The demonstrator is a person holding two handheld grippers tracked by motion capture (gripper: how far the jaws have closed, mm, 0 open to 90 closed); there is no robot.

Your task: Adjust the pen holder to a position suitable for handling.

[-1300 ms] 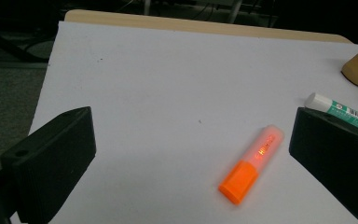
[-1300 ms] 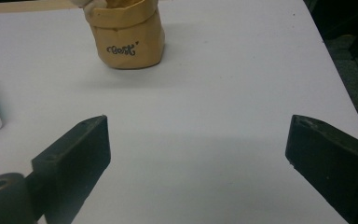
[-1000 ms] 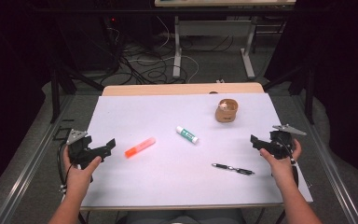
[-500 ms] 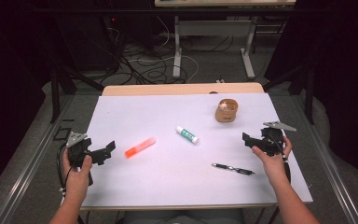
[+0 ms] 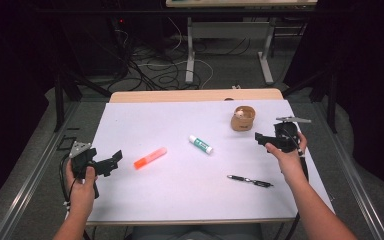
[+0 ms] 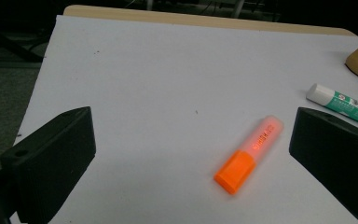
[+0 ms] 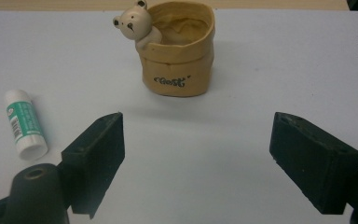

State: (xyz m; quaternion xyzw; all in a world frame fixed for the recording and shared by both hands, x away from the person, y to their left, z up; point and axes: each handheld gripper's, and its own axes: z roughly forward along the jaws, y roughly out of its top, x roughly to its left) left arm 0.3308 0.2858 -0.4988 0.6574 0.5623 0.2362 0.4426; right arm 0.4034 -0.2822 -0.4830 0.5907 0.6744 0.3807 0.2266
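The left gripper (image 5: 111, 161) sits in the person's left hand (image 5: 82, 185) at the near left corner of the white-topped table (image 5: 145, 120). Its two black jaws stand wide apart with nothing between them. Just ahead of those jaws, a little off to their right, lies the orange highlighter with a clear cap (image 6: 249, 154), flat on the white surface and apart from both jaws, its capped end pointing away from the gripper. Farther out on the same side is the white glue stick with a green label (image 6: 342, 102), also lying flat.

The right gripper (image 5: 261, 139) is held in the person's right hand (image 5: 290, 159) above the right part of the table, with its grey three-cornered plate (image 5: 292, 120) on top. Its jaws are spread wide too, gripping nothing; bare white tabletop shows between them in the right gripper view. Straight ahead of that gap, beyond the jaw tips and not touching them, stands the small tan ceramic pot shaped like a rolled paper bag, with a cream bear figure (image 7: 133, 25) leaning over its rim (image 7: 177, 51). The pot is upright. The glue stick lies to the left of the left-hand jaw in that view, well clear of it.

Nearer the person than the right gripper, a slim dark pen (image 5: 250, 180) lies on the table, close to the right forearm.
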